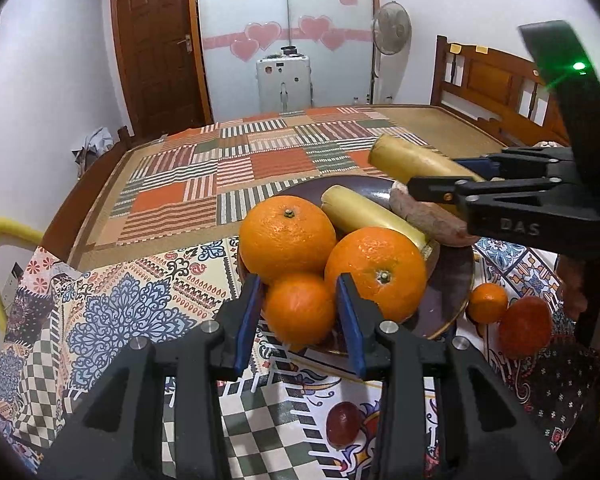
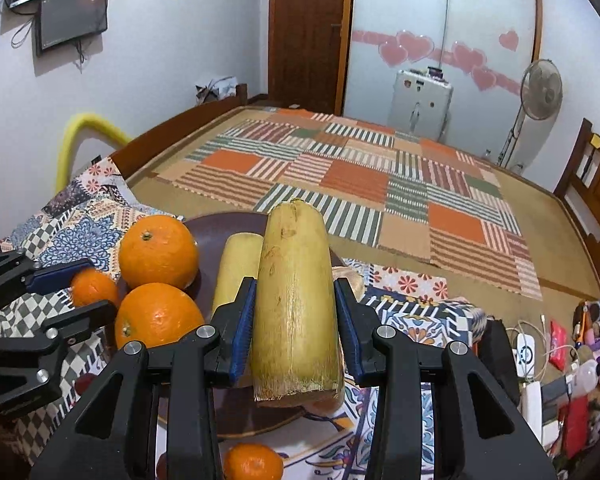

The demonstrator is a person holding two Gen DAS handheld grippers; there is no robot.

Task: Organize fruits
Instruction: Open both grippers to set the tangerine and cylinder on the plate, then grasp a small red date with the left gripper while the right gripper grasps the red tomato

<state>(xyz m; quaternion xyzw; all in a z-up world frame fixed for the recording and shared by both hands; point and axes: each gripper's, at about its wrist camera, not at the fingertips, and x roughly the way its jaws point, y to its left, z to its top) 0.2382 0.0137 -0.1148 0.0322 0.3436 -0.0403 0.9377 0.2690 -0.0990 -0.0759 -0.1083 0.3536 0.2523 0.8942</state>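
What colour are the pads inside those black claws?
Blue, both grippers. The left wrist view shows the pads best, either side of a small orange.

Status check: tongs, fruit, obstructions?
Left tongs around small orange. Right tongs around yellow stalk, above plate. Nothing blocking.

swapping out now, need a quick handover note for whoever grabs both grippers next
Left gripper: pads on either side of a small orange at the plate's near rim; looks gripped.
Right gripper: shut on a yellow cane piece, held above the plate.
On the brown plate: two big oranges, another cane piece, a brown tuber.
Left on the cloth: a small orange, a reddish one, a small red fruit.
To do: set down both held items, then collect the loose fruit.
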